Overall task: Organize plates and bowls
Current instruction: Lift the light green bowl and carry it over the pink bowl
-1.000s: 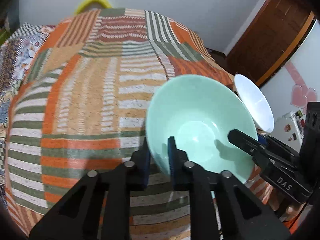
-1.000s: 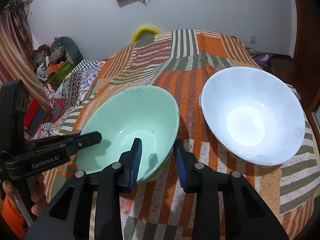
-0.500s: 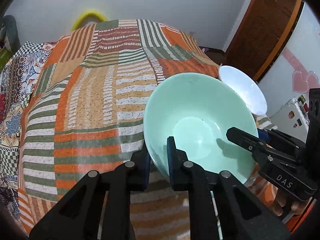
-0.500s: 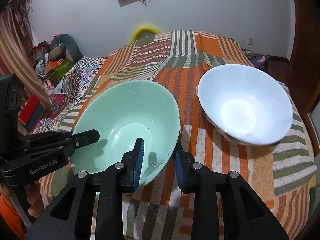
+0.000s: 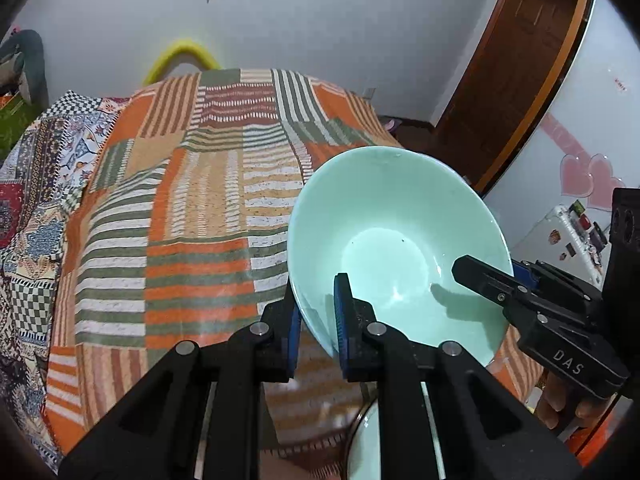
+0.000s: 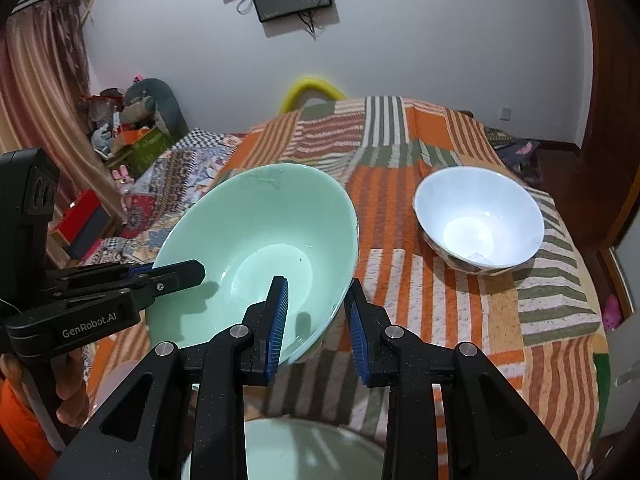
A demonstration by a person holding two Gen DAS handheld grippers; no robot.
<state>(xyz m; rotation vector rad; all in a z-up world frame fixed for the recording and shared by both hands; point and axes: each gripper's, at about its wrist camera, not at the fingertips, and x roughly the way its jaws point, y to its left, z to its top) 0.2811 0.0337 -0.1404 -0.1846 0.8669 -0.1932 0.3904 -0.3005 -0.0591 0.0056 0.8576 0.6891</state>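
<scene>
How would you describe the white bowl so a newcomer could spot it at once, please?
Look at the orange-and-green striped blanket. On its right side sits the white bowl. Unlike the tilted mint-green bowl to its left, it is white and sits level.

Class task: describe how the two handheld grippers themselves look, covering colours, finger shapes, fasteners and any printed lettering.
Both are matte black plastic with angular, triangular-cutout fingers, silver round bolts and ribbed blue pads. The left gripper shows white "GenRobot.AI" lettering on its side in the right wrist view. The right gripper shows "DAS" in the left wrist view. No cables show.
</scene>
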